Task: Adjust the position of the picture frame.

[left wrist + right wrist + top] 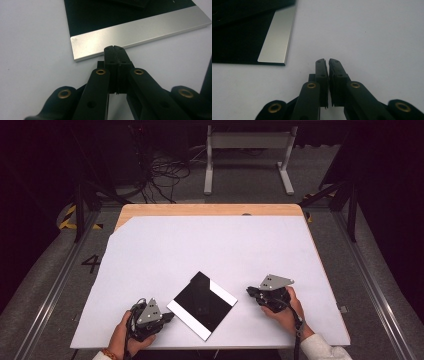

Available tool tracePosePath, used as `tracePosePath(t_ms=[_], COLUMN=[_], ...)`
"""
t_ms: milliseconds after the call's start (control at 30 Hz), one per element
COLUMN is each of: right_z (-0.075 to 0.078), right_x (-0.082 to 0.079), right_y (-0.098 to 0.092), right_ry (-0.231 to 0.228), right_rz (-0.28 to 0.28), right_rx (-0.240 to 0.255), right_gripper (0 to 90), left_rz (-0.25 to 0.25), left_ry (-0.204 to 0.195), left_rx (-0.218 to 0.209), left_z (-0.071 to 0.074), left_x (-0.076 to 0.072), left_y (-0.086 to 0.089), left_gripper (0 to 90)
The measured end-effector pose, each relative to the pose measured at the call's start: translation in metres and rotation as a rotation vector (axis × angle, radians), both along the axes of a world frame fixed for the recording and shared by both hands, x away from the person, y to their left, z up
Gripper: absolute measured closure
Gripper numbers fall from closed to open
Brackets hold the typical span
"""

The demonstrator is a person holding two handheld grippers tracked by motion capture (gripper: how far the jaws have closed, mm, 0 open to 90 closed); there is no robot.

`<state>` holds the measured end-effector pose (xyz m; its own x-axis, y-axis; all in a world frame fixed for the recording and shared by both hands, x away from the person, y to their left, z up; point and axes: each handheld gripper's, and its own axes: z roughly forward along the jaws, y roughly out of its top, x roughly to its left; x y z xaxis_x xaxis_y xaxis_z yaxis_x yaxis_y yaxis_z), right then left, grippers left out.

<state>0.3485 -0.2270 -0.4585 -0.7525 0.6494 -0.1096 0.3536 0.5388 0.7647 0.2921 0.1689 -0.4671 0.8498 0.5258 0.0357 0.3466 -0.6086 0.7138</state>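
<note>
1. your left gripper is clenched on nothing, tips at the near silver edge of the black plate.
2. your right gripper is clenched too, beside it.
3. the plate lies flat on the desk; you're approaching, so spread the jaws next.

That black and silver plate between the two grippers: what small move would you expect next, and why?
Probably the left gripper nudges forward against the plate's silver edge. Its jaws are shut, with the tips right at that edge, while the right gripper, also shut, sits on the bare white table, apart from the plate.
</note>
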Motion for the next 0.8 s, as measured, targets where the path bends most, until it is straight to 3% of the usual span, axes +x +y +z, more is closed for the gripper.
tracePosePath(t_ms=[200,267,800], right_z=[-0.001,-0.001,-0.001], right_x=[-0.001,-0.001,-0.004], right_y=[0.002,0.002,0.02], right_ry=[0.007,0.014,0.043], right_rz=[0.004,0.009,0.068], right_rx=[-0.001,-0.002,-0.006], right_gripper=[86.3,86.4,86.4], left_rz=[0.006,0.004,-0.002], left_ry=[0.011,-0.001,-0.01], left_rx=[-0.01,0.007,0.017], left_z=[0.0,0.001,0.001], left_x=[0.005,0.005,0.017], left_y=[-0.003,-0.005,-0.01], left_gripper=[89.7,89.7,89.9])
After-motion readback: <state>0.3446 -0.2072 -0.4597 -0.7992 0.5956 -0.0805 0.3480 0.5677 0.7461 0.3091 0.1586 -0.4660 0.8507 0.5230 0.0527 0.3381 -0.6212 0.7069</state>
